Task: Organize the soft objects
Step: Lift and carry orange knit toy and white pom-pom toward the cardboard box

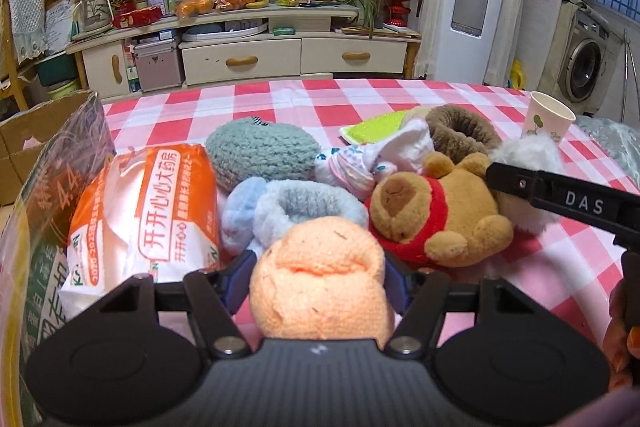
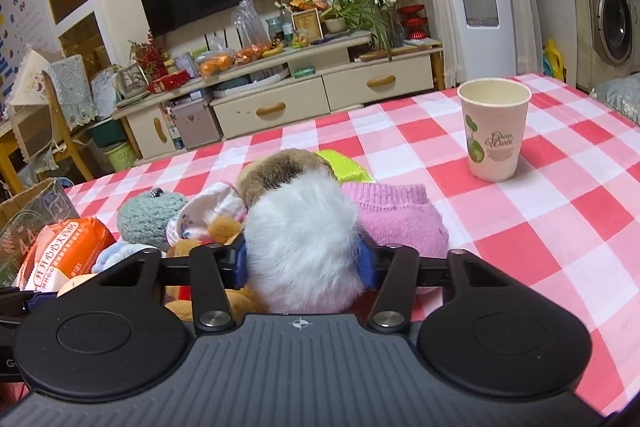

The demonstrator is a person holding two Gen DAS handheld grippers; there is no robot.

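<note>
I am mid-pick on both sides: my left gripper [image 1: 318,277] is clamped on the peach knitted piece [image 1: 320,279], which sits at the near edge of the pile on the checked tablecloth [image 1: 280,99], and my right gripper [image 2: 302,259] squeezes the white fluffy pompom [image 2: 300,239] at the pile's right side, just in front of the pink knitted item [image 2: 396,215]. I judge the sorting barely begun, since the bear [image 1: 432,211], grey knit [image 1: 260,151] and blue fuzzy piece [image 1: 280,207] lie heaped together. Next I should lift both clear and carry them, probably toward the cardboard box [image 1: 36,131] at my left, though its opening is mostly out of sight. The orange packet [image 1: 160,203] crowds that route; the paper cup [image 2: 494,131] stands well apart, with open cloth to the right.
</note>
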